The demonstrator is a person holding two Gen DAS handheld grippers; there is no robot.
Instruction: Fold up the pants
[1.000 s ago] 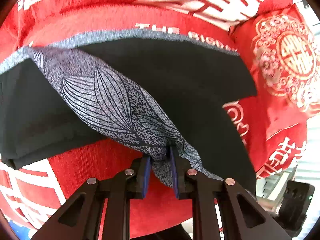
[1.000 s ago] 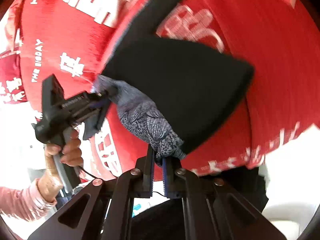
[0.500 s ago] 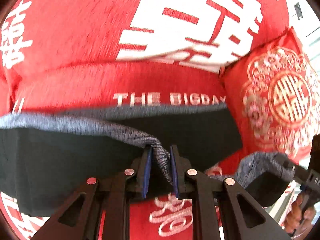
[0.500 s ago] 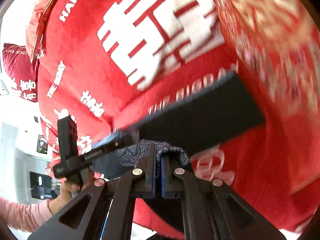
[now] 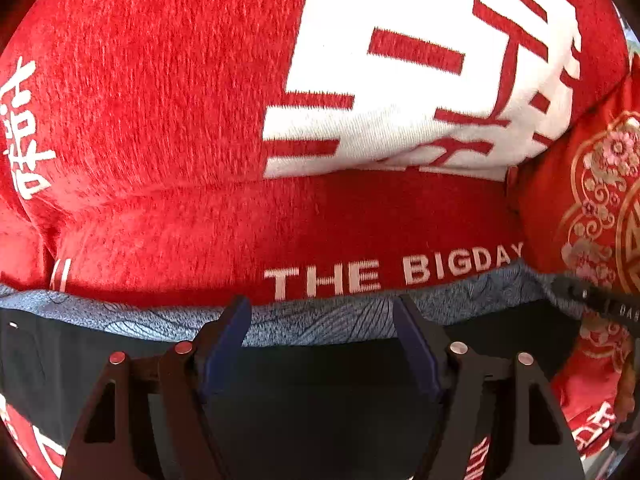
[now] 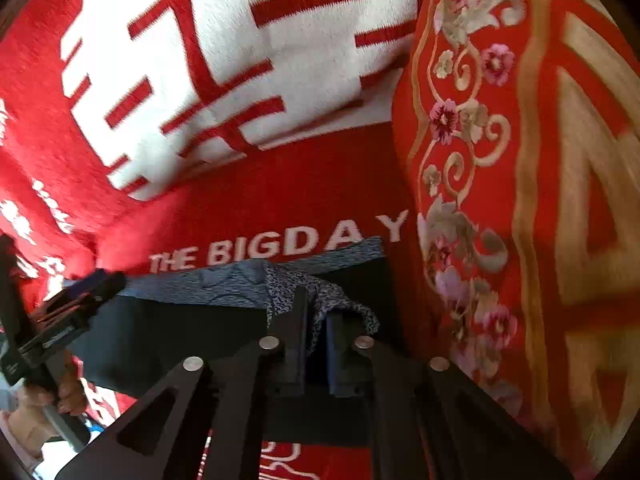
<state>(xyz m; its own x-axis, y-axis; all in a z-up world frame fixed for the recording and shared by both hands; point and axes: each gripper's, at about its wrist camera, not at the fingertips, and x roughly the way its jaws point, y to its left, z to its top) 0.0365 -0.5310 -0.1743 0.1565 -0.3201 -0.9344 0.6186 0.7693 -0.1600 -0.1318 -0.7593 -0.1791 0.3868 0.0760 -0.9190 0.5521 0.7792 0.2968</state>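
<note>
The pants (image 5: 320,376) are black with a grey leaf-patterned band (image 5: 320,320) and lie folded on the red sofa seat. In the left wrist view my left gripper (image 5: 322,332) is open, its blue-padded fingers (image 5: 224,340) spread over the band's edge and holding nothing. In the right wrist view my right gripper (image 6: 316,332) is shut on a bunched bit of the patterned band (image 6: 320,300) at the pants' (image 6: 180,336) right end. The left gripper (image 6: 72,304) shows at the left of that view.
The red sofa seat (image 5: 360,232) bears white "THE BIGDAY" lettering. A red backrest cushion (image 5: 200,80) with large white characters rises behind. A red and gold embroidered pillow (image 6: 520,160) stands close on the right, touching the pants' end.
Both grippers carried the patterned edge forward and down onto the black fabric, finishing a fold. My left gripper opened and let go of the band. My right gripper stays shut on it.
</note>
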